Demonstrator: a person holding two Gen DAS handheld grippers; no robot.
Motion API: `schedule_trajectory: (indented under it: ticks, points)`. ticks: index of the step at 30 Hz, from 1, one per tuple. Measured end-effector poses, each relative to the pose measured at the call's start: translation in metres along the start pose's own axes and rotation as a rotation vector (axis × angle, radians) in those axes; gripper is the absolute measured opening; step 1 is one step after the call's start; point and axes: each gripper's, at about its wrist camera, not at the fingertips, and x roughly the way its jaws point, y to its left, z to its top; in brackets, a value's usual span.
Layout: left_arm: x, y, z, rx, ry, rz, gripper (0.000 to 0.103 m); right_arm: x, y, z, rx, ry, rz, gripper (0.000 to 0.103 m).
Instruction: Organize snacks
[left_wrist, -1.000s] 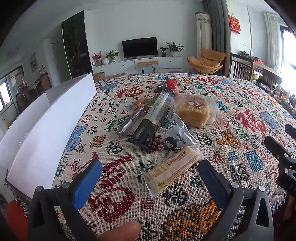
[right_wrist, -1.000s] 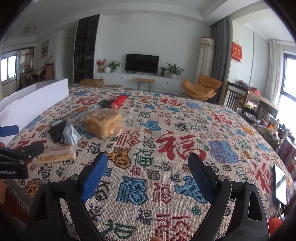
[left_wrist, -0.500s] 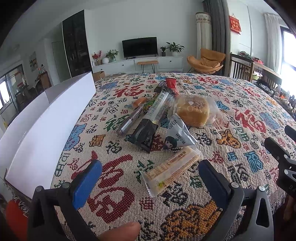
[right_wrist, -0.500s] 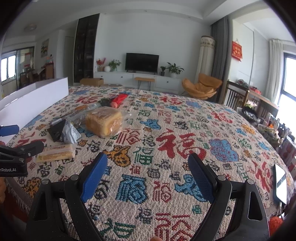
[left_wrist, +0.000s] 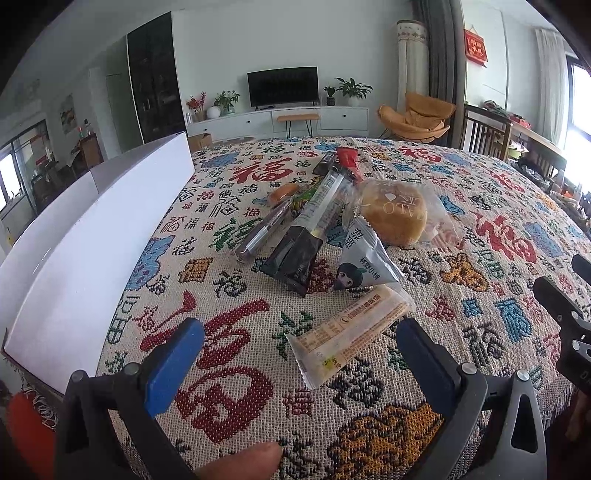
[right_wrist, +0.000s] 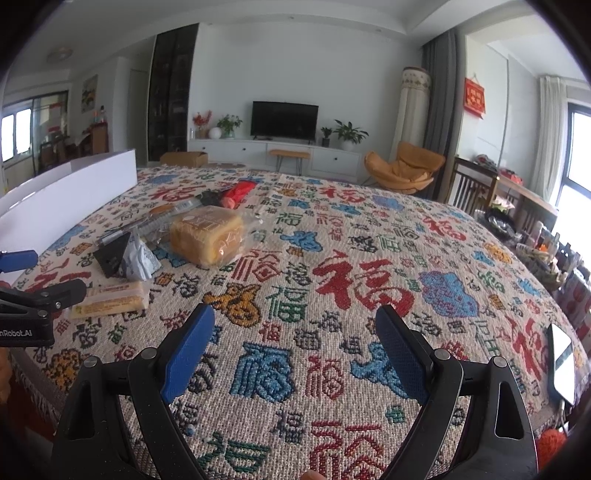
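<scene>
Black left gripper (left_wrist: 299, 347) and right gripper (right_wrist: 295, 339), blue textured pads

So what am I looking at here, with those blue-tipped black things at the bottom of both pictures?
Those are two hand-held grippers, one per hand, each with a camera looking along its jaws. One picture comes from the left gripper, the other from the right gripper. Both are open and hold nothing. On the patterned tablecloth lie wrapped snacks: a bagged bread loaf, a triangular pouch, a pale wafer packet and long dark bars. A white box stands at the left.
</scene>
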Motion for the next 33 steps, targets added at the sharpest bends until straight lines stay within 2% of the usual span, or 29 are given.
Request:
schedule_trajectory:
  ticks: [33]
  points:
    - [0.0053,0.0042,-0.0025,-0.016,0.020,-0.004,0.103,0.0051,0.0022,-0.0031,-0.005,0.021,0.005,0.091]
